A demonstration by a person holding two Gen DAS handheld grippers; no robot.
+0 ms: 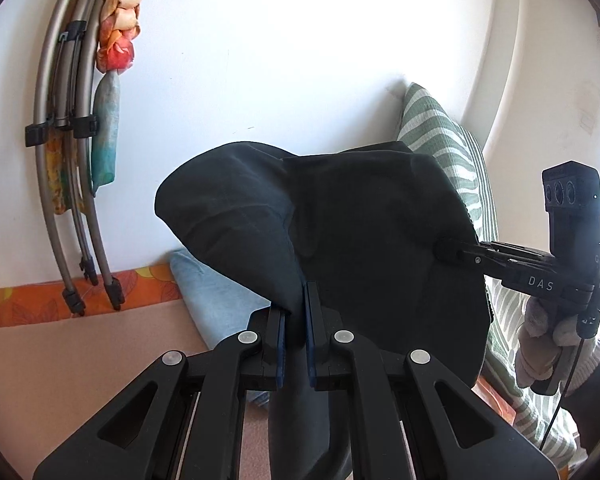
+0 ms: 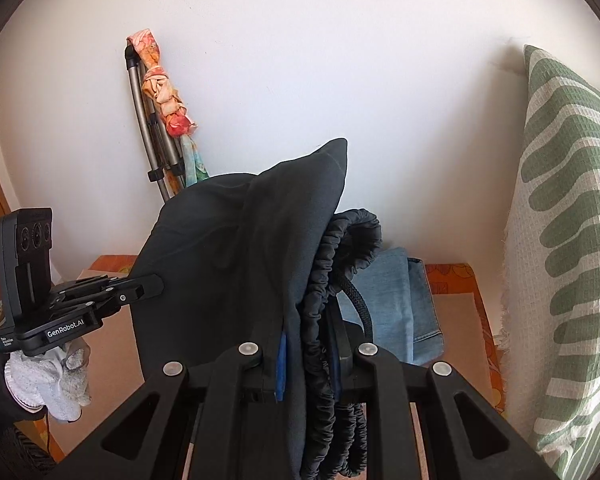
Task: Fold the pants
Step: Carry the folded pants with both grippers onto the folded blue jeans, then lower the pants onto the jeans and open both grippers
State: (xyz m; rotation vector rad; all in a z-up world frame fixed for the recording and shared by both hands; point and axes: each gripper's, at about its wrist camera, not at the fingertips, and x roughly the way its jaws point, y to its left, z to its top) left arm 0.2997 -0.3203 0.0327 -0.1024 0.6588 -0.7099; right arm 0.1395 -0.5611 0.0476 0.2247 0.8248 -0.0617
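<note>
While the white wall fills the upper frame in both views, the dark pants hang mid-frame, lifted off the tan surface. Soft and limp, they will likely sag wherever unsupported, so hold thick edges. The right gripper pinches the bunched elastic waistband at lower centre; the left gripper clamps a thinner fold of cloth.
</note>
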